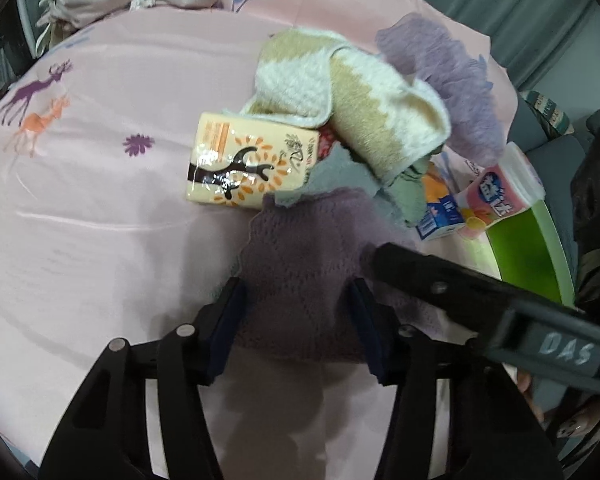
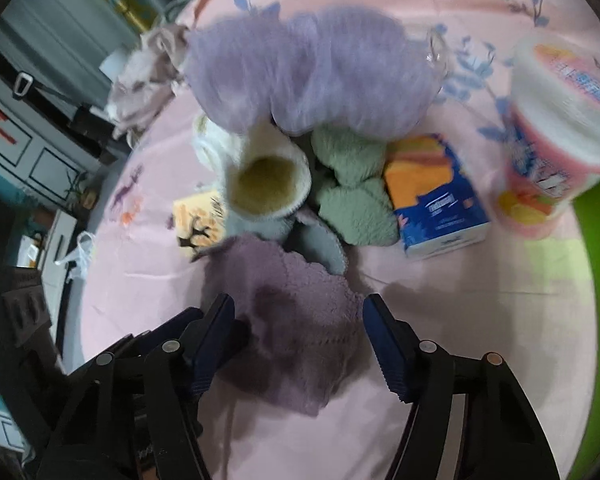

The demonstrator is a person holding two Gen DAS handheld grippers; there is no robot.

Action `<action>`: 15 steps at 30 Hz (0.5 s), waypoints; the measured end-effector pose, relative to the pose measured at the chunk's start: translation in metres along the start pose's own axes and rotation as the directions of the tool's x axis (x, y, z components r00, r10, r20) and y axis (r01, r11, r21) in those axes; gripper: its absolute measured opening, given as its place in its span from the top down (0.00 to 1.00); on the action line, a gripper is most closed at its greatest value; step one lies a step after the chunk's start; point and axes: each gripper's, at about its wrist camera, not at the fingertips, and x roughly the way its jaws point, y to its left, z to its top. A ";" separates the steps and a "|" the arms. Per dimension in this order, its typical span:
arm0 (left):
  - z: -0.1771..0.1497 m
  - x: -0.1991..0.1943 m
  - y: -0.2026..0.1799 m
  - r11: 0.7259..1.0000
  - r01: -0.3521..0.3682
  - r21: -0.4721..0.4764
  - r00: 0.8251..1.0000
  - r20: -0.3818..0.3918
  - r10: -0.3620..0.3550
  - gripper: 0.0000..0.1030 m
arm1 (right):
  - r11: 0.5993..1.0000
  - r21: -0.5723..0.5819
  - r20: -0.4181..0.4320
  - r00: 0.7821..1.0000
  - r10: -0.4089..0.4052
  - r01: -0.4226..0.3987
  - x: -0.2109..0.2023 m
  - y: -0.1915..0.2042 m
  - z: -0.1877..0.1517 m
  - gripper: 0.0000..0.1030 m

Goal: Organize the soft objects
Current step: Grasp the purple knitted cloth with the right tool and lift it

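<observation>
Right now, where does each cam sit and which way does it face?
Left wrist: on the left gripper, angled down at the mauve knit cloth on the pink bedsheet; its own fingers, the right gripper's finger and a fingertip show.
Right wrist: on the right gripper, angled down at the same cloth; its own fingers show.
Shared: cloth, yellow tissue pack, purple mesh pouf.

Pink bedsheet (image 1: 100, 200), deer and leaf print.
On it: mauve knit cloth (image 1: 312, 248), yellow tissue pack (image 1: 244, 160), blue-orange pack (image 2: 436, 200), pink-white roll (image 2: 560, 128), green cloth (image 2: 352, 196), lilac pouf (image 2: 312, 68), beige-white towel (image 1: 340, 92); green bin (image 1: 532, 248) at edge.
</observation>
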 end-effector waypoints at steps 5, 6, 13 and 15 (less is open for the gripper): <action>0.000 0.002 -0.001 1.000 -0.014 0.011 1.000 -0.004 0.014 0.59 | 0.998 0.024 -0.020 0.998 0.056 -0.056 0.011 -0.004 0.001 0.48; -0.001 0.002 -0.001 1.000 -0.014 0.014 1.000 0.003 0.014 0.65 | 0.997 0.031 -0.044 0.996 0.072 -0.070 0.015 -0.005 0.000 0.53; -0.012 -0.006 -0.015 0.998 -0.004 0.065 1.000 0.009 0.004 0.90 | 0.980 0.086 -0.060 0.981 0.186 -0.181 0.016 -0.007 -0.008 0.83; -0.014 -0.012 -0.021 0.997 0.008 0.080 1.000 0.016 -0.010 0.90 | 0.980 0.091 -0.033 0.983 0.183 -0.179 0.005 -0.008 -0.011 0.83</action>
